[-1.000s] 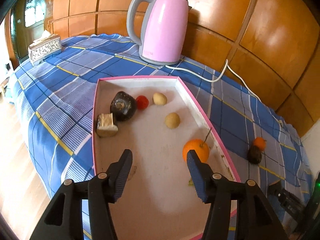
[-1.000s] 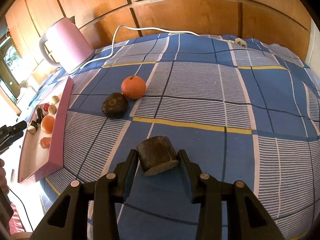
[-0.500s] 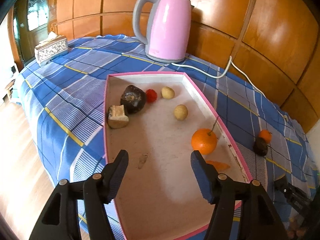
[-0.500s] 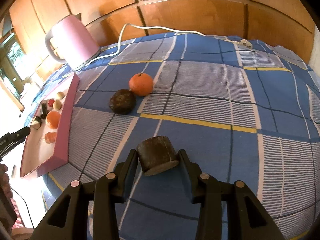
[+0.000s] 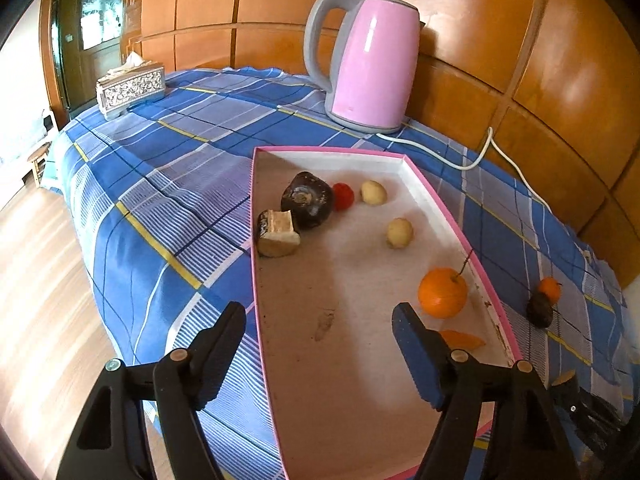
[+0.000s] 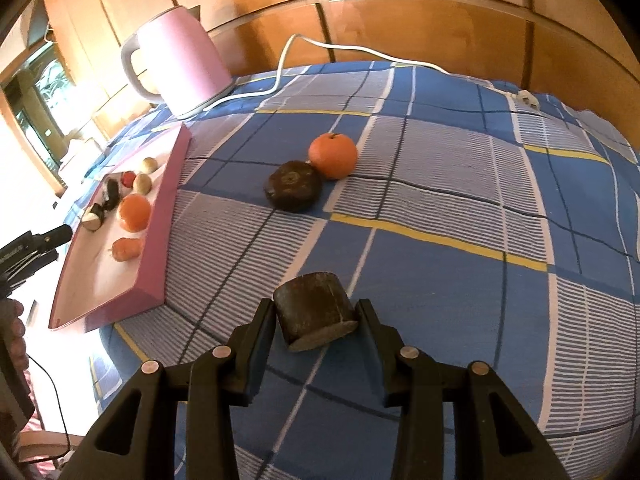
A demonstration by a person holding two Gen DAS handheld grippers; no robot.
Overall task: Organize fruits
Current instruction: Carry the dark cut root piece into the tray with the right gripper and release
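A pink-rimmed white tray (image 5: 444, 208) lies on the blue plaid cloth. In it sit an orange (image 5: 442, 292), an orange carrot-like piece (image 5: 464, 339), two small pale round fruits (image 5: 399, 233), a small red fruit (image 5: 343, 196), a dark round fruit (image 5: 307, 199) and a cut dark-skinned piece (image 5: 277, 233). My left gripper (image 5: 318, 320) hovers over the tray's near end, jaws opening, nothing between them. My right gripper (image 6: 316, 312) is shut on a dark cut fruit chunk (image 6: 315, 309) above the cloth. Beyond it lie a dark round fruit (image 6: 293, 185) and an orange (image 6: 333, 155), touching.
A pink kettle (image 5: 370, 62) stands behind the tray, its white cord (image 6: 320, 46) trailing along the wooden wall. A patterned tissue box (image 5: 130, 88) sits at the far left corner. The table edge drops to a wooden floor (image 5: 40, 280) on the left.
My left gripper's jaws have spread wider and drawn back from the orange, which now lies clear ahead of the right finger. The right gripper still holds the dark chunk, slightly turned.
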